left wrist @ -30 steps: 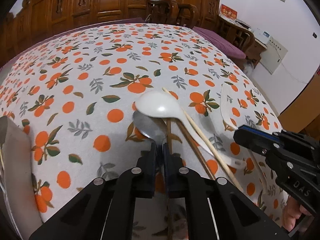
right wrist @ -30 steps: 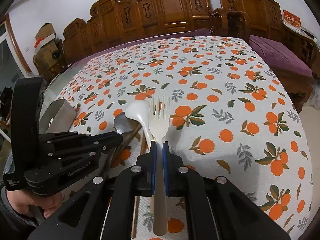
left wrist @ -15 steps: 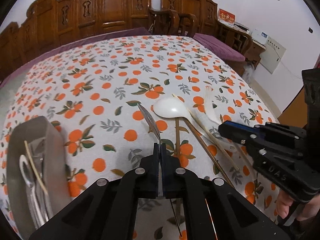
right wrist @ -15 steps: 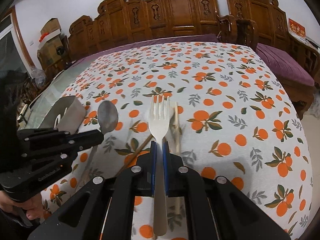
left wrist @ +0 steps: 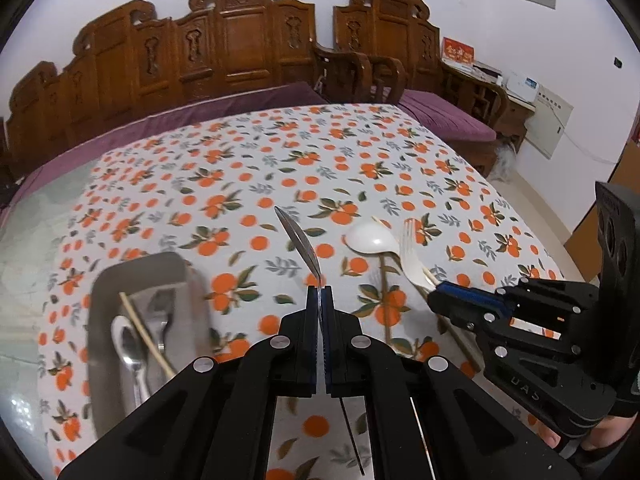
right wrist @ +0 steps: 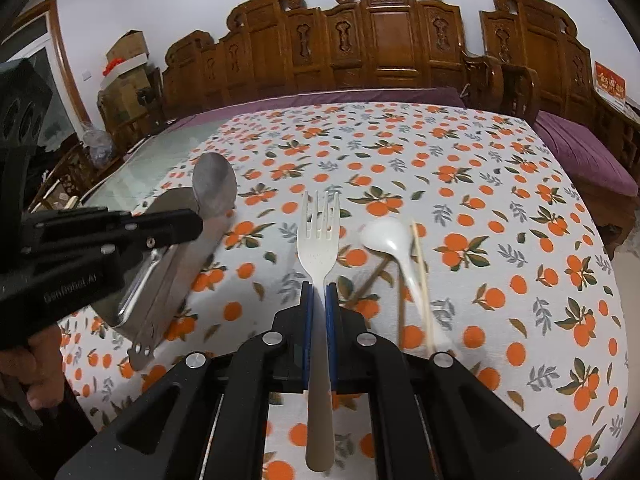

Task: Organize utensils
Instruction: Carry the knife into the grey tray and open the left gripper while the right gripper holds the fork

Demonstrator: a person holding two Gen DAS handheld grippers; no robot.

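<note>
My left gripper (left wrist: 319,294) is shut on a metal spoon (left wrist: 299,241), held edge-on above the tablecloth; its bowl shows in the right wrist view (right wrist: 213,189). My right gripper (right wrist: 318,292) is shut on a cream plastic fork (right wrist: 319,232), tines forward, above the table; the fork also shows in the left wrist view (left wrist: 412,256). A metal tray (left wrist: 100,352) at the left holds a spoon, a fork and a chopstick. A white ceramic spoon (right wrist: 388,238) and chopsticks (right wrist: 422,276) lie on the cloth to the right.
The table has an orange-print cloth (left wrist: 224,168). Carved wooden chairs (left wrist: 240,44) and a purple cushioned bench (left wrist: 444,116) stand behind it. The tray (right wrist: 168,280) sits near the cloth's left edge, below my left gripper.
Both grippers have lifted higher and drawn back with their utensils. My left gripper has swung left towards the tray, which now shows more fully.
</note>
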